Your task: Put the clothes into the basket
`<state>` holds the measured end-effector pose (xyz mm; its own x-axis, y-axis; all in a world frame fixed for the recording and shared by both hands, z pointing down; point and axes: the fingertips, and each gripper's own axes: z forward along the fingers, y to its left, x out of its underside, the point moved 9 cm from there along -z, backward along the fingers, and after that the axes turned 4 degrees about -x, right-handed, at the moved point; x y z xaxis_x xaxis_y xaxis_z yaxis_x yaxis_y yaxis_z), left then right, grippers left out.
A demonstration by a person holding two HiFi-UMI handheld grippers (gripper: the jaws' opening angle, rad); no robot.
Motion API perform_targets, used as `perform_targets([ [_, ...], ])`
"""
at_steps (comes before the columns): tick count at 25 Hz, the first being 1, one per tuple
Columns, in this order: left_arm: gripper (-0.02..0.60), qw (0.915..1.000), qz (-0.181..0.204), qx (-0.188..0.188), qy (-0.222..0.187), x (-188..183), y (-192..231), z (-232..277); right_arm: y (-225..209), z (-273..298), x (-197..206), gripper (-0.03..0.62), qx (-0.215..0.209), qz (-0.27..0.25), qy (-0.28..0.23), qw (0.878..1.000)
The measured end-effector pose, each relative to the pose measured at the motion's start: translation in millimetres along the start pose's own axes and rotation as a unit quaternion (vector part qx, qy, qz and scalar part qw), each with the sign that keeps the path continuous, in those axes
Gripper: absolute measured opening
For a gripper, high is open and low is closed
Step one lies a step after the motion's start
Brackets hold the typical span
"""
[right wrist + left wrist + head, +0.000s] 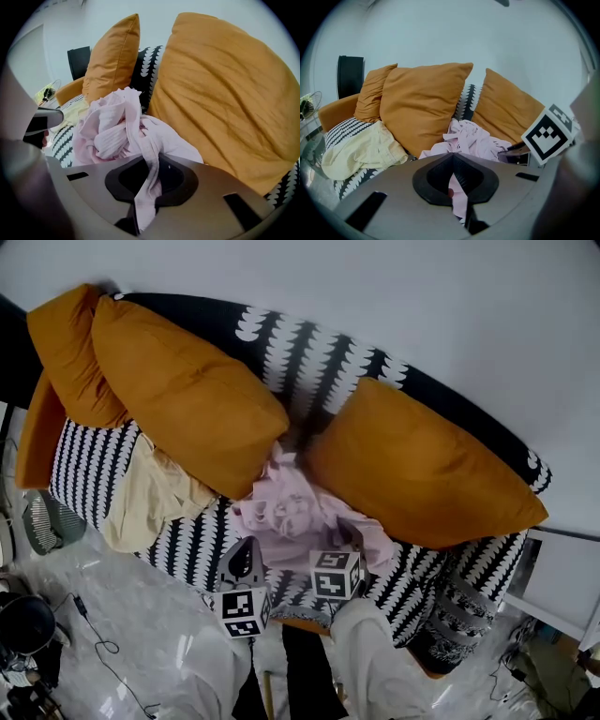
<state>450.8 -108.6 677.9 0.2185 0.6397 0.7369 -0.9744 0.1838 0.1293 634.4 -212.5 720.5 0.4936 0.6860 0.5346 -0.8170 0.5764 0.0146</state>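
**Both tools pinch a pale pink garment on the sofa**

You stand over a black-and-white patterned sofa [309,352], looking steeply down at its seat. The pink garment [291,512] lies there in a crumpled heap, in the gap between two large orange cushions [187,395] that lean against the sofa back. Its top reaches up into that gap and its lower edge spreads toward the front of the seat.

The cloth is a very light pink and soft, bunched into many folds. In the right gripper view a fine ribbed knit shows on one raised fold, and narrow bands of the fabric cross the pile.

Your left tool [457,187] is closed on the garment: a strip of pink cloth runs down between its jaws, which stand narrow around it. Your right tool [147,180] is likewise clamped on a band of the same garment, which passes between its jaws and hangs out below them. The two tools sit just beside each other at the near edge of the heap.

A cream garment [150,493] lies loosely on the seat to the left, partly under the left cushion, well apart from both tools.
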Motion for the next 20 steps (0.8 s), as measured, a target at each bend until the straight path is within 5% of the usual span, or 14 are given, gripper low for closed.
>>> perform_targets([
  [20, 0.006, 0.9994, -0.017, -0.009, -0.029, -75.7, 15.4, -96.2, 56.0, -124.1, -42.1, 0.049, -0.062, 0.048, -0.030, 0.996],
])
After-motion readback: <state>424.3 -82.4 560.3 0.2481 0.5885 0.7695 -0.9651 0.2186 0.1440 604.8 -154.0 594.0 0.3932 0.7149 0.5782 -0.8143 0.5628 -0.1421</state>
